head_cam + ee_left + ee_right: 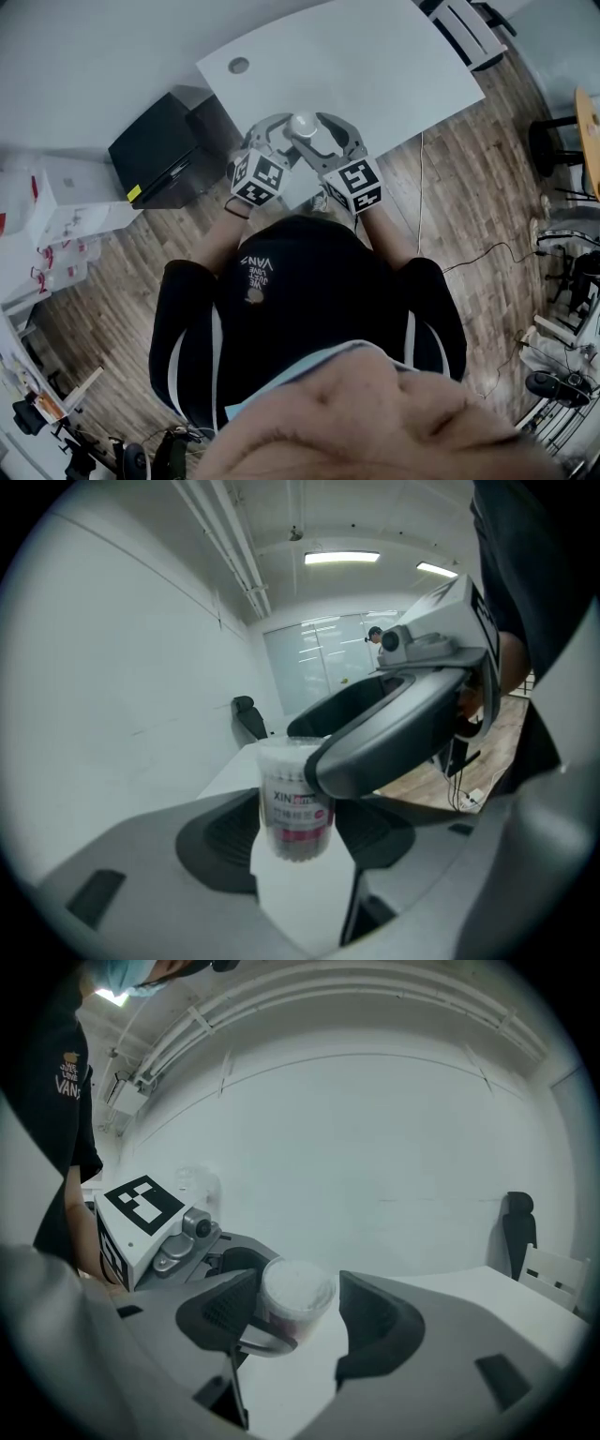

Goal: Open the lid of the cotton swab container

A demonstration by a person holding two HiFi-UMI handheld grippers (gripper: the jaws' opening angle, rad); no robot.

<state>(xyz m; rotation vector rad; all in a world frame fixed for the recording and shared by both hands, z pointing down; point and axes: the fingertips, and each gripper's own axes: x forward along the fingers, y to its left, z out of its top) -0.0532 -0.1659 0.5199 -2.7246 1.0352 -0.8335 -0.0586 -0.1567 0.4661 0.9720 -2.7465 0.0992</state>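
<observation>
We judge the task to be at its early stage: the hold is set up, but the lid [298, 1286] is still seated on the cotton swab container [305, 125], so the opening itself is left to do.

In the head view the container is at 12 o'clock from the person's chest, over the near edge of the white tabletop [375, 66]. One tool comes in from 7 o'clock and the other from 5 o'clock.

The left hand-held gripper [300, 819] is closed on the container's body. Its ribbed pads press the clear wall at 9 and 3 o'clock and carry the container slightly tilted. We cannot tell whether its base touches the tabletop.

The right hand-held gripper [298, 1309] stands wide around the top. The lid sits close to the pad at 9 o'clock, with a clear gap to the pad at 3 o'clock, so nothing is clamped there. As we see it, that gripper must still close on the lid and work it off while the left one steadies the body.

The container is a small clear plastic cylinder with a pale, frosted round lid. Its label [302, 810] shows white lettering above a pinkish-red band, and a darker mass shows through the lower wall.
</observation>
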